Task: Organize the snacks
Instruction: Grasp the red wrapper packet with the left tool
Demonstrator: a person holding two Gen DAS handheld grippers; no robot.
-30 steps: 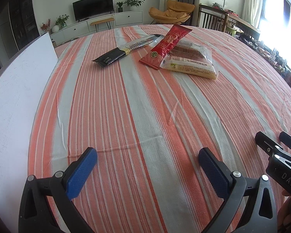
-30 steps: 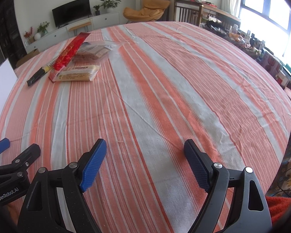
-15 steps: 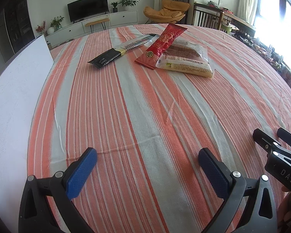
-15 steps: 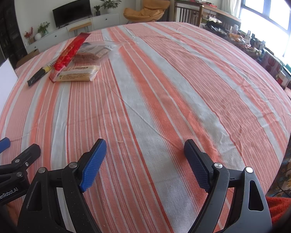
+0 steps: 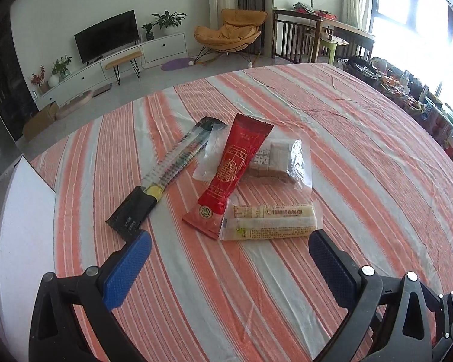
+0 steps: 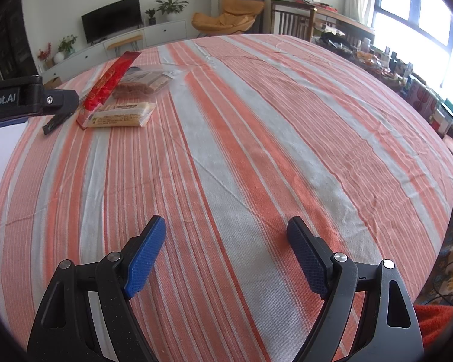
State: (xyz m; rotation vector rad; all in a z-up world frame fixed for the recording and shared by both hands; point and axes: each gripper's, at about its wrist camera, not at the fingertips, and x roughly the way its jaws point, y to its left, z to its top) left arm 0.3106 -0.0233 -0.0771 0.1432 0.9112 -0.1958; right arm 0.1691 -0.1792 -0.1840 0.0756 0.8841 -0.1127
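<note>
Red packet (image 5: 231, 175) long axis runs near-to-far, leaning right, overlapping cream bar (image 5: 271, 221).

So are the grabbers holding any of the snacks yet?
No, nothing is held. The left gripper is open just short of the snack packets, and the right gripper is open over bare tablecloth.

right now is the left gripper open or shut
Open: the left gripper has its blue pads wide apart with nothing between them, just short of the red packet.

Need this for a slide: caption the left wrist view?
Open left gripper poised just short of four snack packets, the red packet lying across the others, on a striped tablecloth.
</note>
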